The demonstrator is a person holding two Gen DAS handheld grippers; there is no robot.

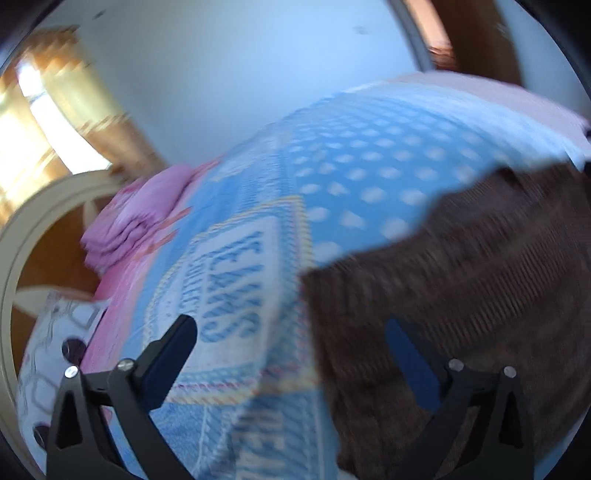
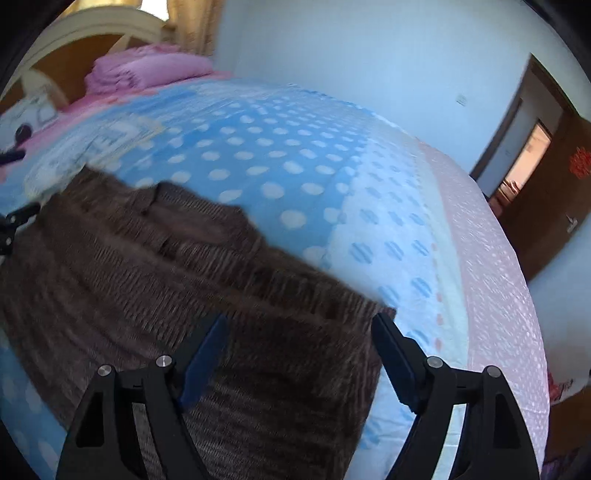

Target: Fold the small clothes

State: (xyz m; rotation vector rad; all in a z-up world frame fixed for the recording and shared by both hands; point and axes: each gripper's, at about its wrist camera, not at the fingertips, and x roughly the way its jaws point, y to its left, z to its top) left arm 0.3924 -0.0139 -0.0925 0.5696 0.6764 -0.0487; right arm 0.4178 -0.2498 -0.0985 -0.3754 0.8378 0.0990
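A brown ribbed knit garment (image 1: 461, 295) lies spread on a blue polka-dot bedspread (image 1: 369, 155). In the left wrist view my left gripper (image 1: 291, 332) is open, its left finger over the bedspread and its right finger over the garment's left edge. In the right wrist view the garment (image 2: 166, 266) fills the lower left. My right gripper (image 2: 299, 328) is open, its fingers astride the garment's right corner. Part of the left gripper (image 2: 11, 221) shows at the far left edge. Both views are motion-blurred.
A folded pink blanket (image 2: 147, 70) sits near the cream headboard (image 2: 92, 26). A white patterned pillow (image 1: 55, 350) lies at the bed's head. A pink sheet border (image 2: 498, 277) runs along the bed's right edge. A brown door (image 2: 554, 166) stands open at right.
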